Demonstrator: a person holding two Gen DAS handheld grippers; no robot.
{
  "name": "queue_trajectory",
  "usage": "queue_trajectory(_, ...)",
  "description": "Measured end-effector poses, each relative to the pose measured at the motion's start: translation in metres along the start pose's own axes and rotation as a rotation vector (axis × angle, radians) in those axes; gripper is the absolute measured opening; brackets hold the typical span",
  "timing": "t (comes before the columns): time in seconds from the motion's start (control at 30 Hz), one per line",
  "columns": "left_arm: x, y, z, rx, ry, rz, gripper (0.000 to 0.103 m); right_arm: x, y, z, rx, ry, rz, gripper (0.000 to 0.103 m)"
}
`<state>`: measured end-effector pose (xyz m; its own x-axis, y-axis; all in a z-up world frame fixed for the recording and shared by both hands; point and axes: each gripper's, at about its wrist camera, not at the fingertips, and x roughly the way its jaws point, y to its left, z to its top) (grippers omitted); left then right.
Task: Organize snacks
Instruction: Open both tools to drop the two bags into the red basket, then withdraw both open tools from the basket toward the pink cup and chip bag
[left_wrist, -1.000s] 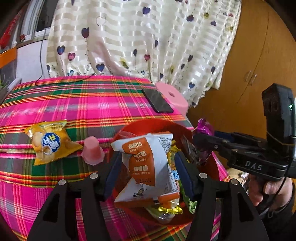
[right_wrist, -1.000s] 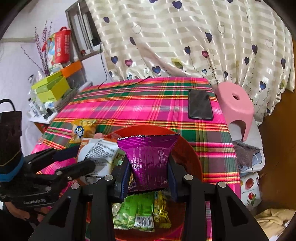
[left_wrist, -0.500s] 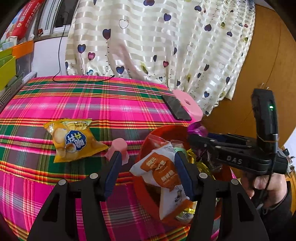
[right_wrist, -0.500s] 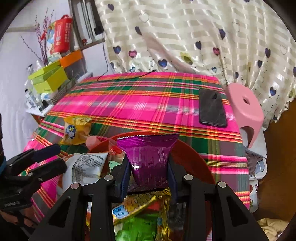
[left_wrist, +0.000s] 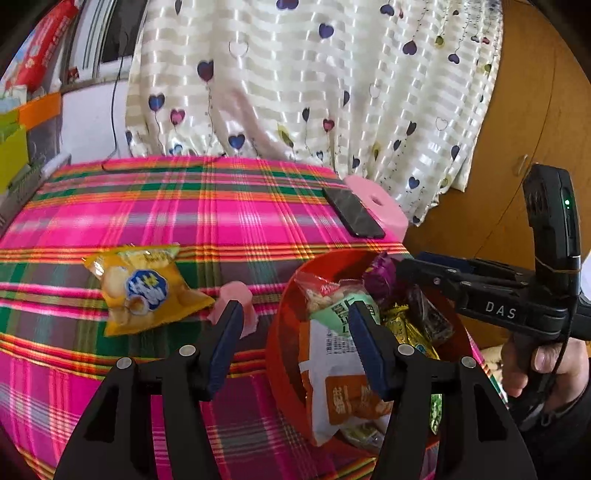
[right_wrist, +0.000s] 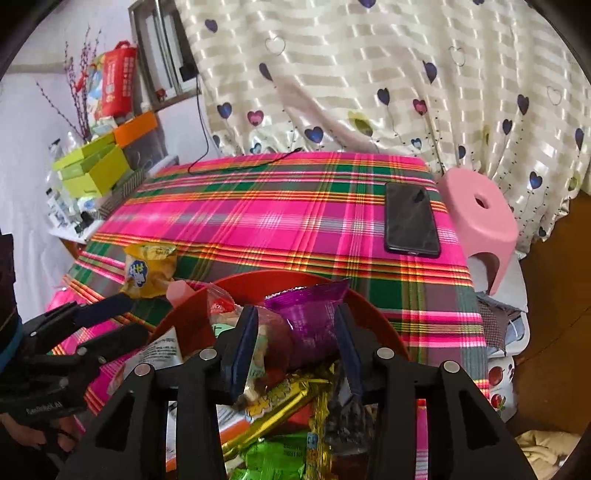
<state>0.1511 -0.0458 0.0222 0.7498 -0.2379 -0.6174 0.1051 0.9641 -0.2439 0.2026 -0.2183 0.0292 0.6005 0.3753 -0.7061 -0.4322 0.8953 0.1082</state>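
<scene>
Purple packet (right_wrist: 308, 317) loose between right claw (right_wrist: 295, 343) pads – opening.

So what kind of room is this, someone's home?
Most likely a lived-in home. A heart-print curtain hangs behind a table with a plaid cloth, a pink stool stands beside it, and cluttered shelves line the wall.

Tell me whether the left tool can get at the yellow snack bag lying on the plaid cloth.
Probably yes. The left tool is open and holds nothing, and the yellow snack bag lies flat on bare plaid cloth, nothing on top; only the small pink jelly cup stands beside it.
</scene>
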Motion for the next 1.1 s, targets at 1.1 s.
queue_trajectory(1.1, -0.074, 0.043, -0.047, -0.103, 0.011, 0.091, 0.060, -0.065, 0.071, -0.048, -0.061, -0.029, 0.079, 0.041)
